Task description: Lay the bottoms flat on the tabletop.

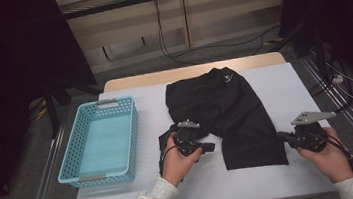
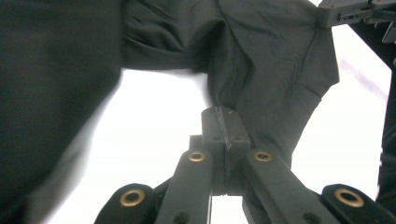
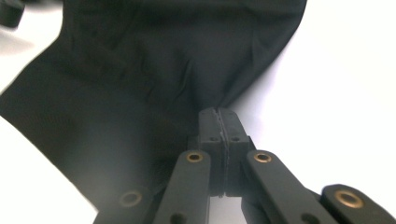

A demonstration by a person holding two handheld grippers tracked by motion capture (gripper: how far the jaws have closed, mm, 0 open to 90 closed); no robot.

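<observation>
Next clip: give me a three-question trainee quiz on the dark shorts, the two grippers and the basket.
1. True or false: the light blue plastic lattice basket holds the black fabric shorts.
2. What does the right gripper hold? A) the basket rim B) an edge of the shorts C) nothing
3. Fill in: the basket lies on the white table cover on the person's ____ side of the shorts.

Key
1. False: the basket has nothing in it; the shorts lie on the cover beside it.
2. B: its jaws are shut on the fabric, as are those of the left gripper.
3. left
</observation>
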